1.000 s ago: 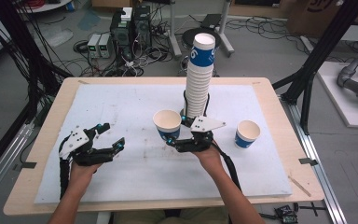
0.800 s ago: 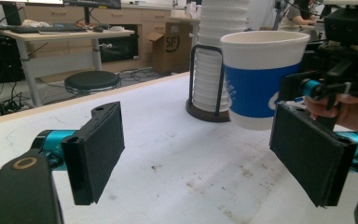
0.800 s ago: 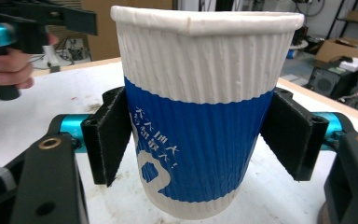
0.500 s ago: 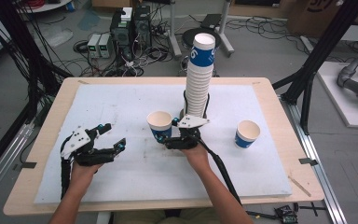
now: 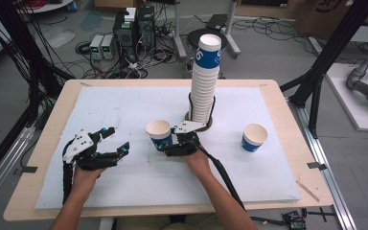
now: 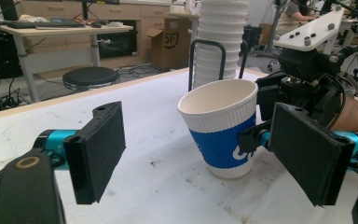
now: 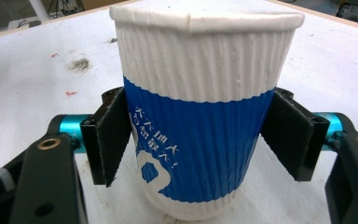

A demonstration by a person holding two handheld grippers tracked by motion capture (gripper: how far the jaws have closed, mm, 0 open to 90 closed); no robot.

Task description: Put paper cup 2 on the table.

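1. A blue-and-white paper cup (image 5: 159,133) is held upright by the right gripper (image 5: 165,144) near the middle of the counter (image 5: 100,110), its base at or just above the white mat; in the right gripper view both jaws are pressed against the cup (image 7: 200,116) on its blue band.
2. The left gripper (image 5: 117,141) is kept low over the mat at the left, well apart from the cup, with its jaws open and nothing between them; they have just been closing a little.
3. In the left gripper view the cup (image 6: 219,126) is seen ahead between the two open jaws, farther off.
4. A tall stack of cups (image 5: 205,79) in a black wire holder stands just behind the right gripper, so room is tight there.
5. A second cup (image 5: 254,137) stands alone to the right, well apart.
6. Open mat is left in front of both hands and between the grippers; the counter edges are well away from the held cup.
7. Compared with a second ago, the cup and right gripper have been shifted leftward and lowered; the left gripper has been kept in place.
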